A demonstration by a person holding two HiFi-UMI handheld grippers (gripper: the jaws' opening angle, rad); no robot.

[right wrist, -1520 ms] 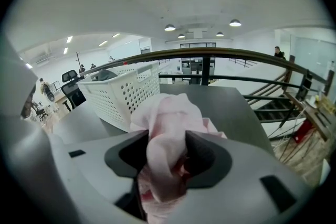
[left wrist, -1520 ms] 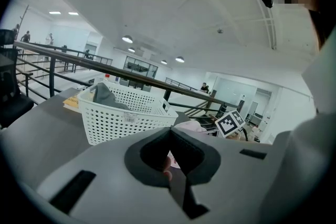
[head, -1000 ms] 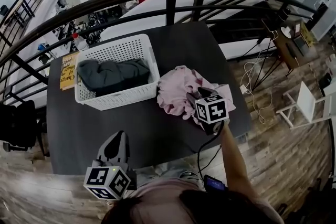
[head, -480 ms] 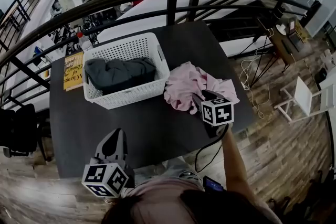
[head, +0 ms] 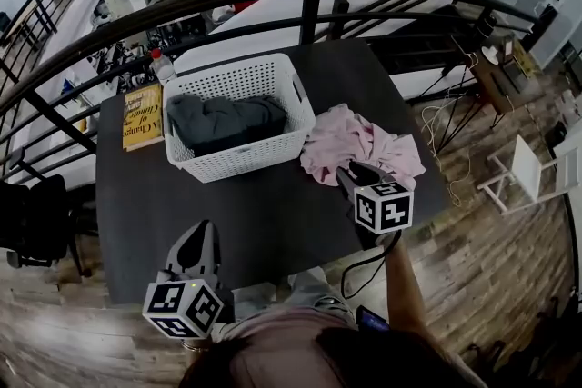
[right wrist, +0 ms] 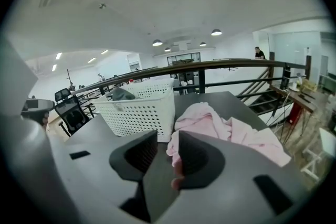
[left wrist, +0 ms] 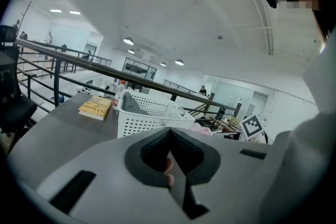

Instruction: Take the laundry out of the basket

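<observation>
The pink garment [head: 359, 141] already lies on the table [head: 255, 227] just right of the basket [head: 247, 161], and the dark grey garment [head: 223, 118] is still inside. The right gripper [right wrist: 167, 140], its jaws closing on nothing with the pink cloth just beyond them, would do best to reopen, cross the rim and pinch a raised fold near the dark bundle's middle; the left gripper [left wrist: 169, 132] hangs near the table's front edge, jaws together and empty. The head view shows the dark garment covering the basket floor, whereas the right gripper view catches only a scrap above the rim, yet it alone shows the bare gap between its jaws
</observation>
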